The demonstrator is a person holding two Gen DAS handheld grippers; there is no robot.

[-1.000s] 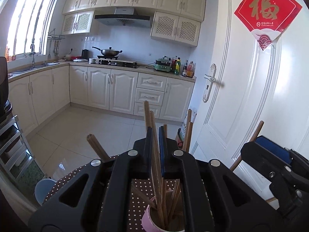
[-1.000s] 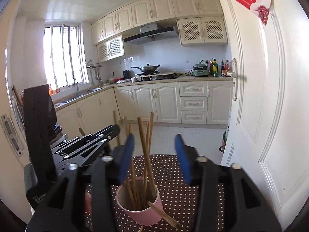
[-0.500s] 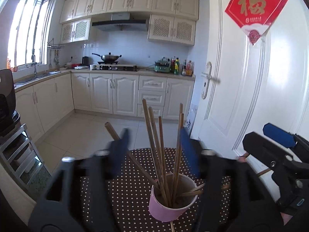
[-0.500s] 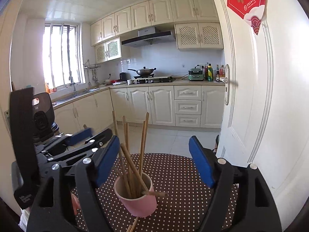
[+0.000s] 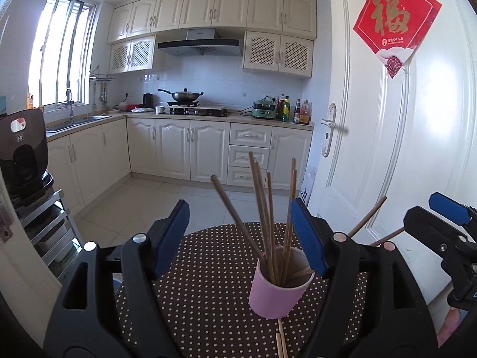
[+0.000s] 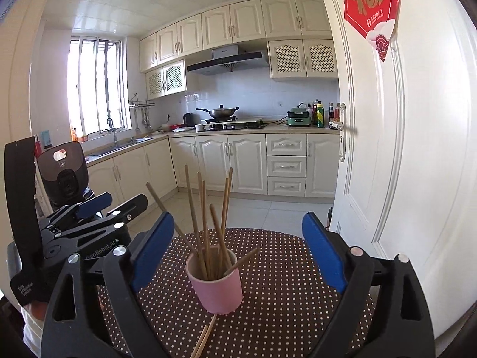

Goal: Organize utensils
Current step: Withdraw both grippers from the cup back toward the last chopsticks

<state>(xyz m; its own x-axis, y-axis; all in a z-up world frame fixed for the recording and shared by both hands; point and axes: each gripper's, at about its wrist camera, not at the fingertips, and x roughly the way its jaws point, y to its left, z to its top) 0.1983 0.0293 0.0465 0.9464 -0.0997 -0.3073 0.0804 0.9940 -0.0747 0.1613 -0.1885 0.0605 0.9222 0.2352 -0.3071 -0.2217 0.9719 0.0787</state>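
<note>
On the polka-dot tablecloth (image 6: 283,307) in front of you stands the pink cup (image 6: 217,283), upright, with most of the wooden chopsticks (image 6: 205,223) already standing in it, fanned out and leaning against the rim at various angles. Your left gripper (image 5: 240,238) hangs just behind the cup with its blue pads spread wide apart and nothing between them; in its own view the cup sits toward the right-hand pad. Your right gripper (image 6: 238,253) is likewise spread wide and empty, the cup roughly centred between its pads but not touched by either. So the bulk of the work looks done: the bundle is gathered in the cup. What seems left is the loose pair (image 6: 204,338) lying flat on the cloth at the near foot of the cup, its far tips close to or against the base. One chopstick in the cup also lies low, propped across the rim toward the right rather than standing. You would need to bring one gripper down to the loose pair, and take care not to knock the cup, which looks light and top-heavy with the sticks leaning.
</note>
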